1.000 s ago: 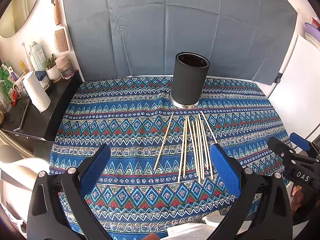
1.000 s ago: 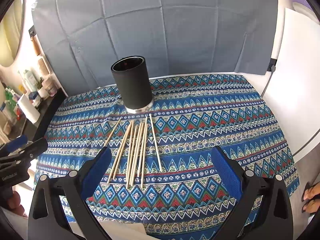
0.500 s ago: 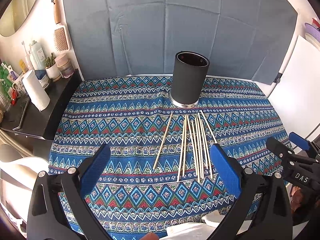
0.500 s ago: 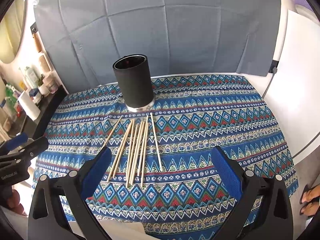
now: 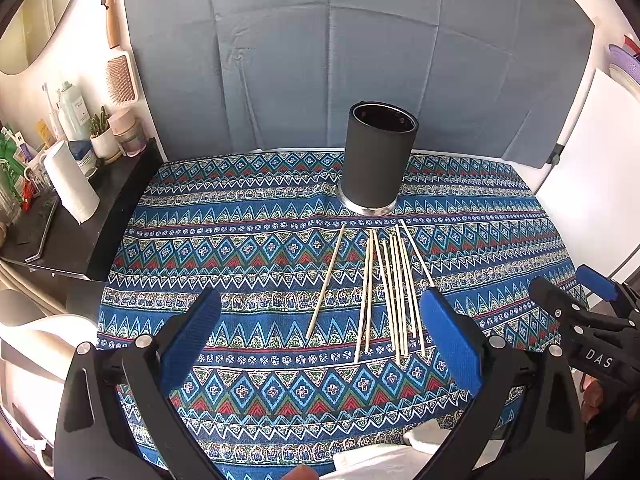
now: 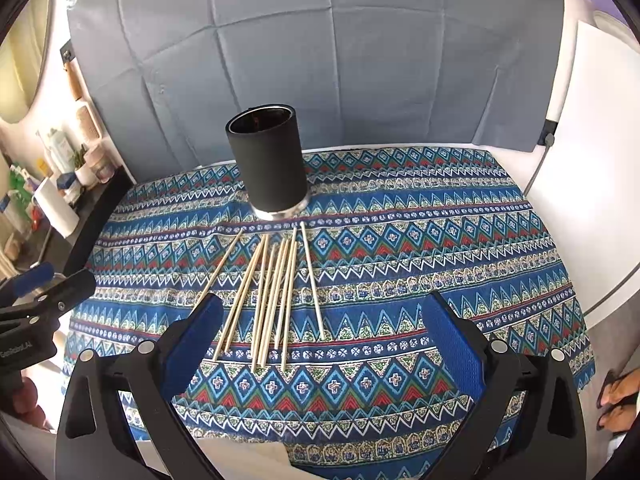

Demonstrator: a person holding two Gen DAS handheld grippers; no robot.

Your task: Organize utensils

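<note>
Several pale wooden chopsticks (image 5: 394, 292) lie side by side on the patterned cloth, with one stick (image 5: 326, 280) apart to their left. They also show in the right wrist view (image 6: 272, 300). A black cylindrical holder (image 5: 378, 160) stands upright just behind them, and it shows in the right wrist view too (image 6: 270, 164). My left gripper (image 5: 320, 340) is open and empty, hovering in front of the sticks. My right gripper (image 6: 322, 340) is open and empty, also in front of them.
The blue patterned cloth (image 5: 240, 240) covers the table. A black side shelf (image 5: 60, 232) at the left holds a paper roll, bottles and jars. A grey fabric backdrop (image 5: 340, 60) stands behind. White boards (image 6: 592, 160) stand at the right. White paper (image 5: 384, 456) lies at the front edge.
Both grippers have shifted only slightly; the view of the holder and sticks has moved a little. Nothing was grasped or moved on the table.
</note>
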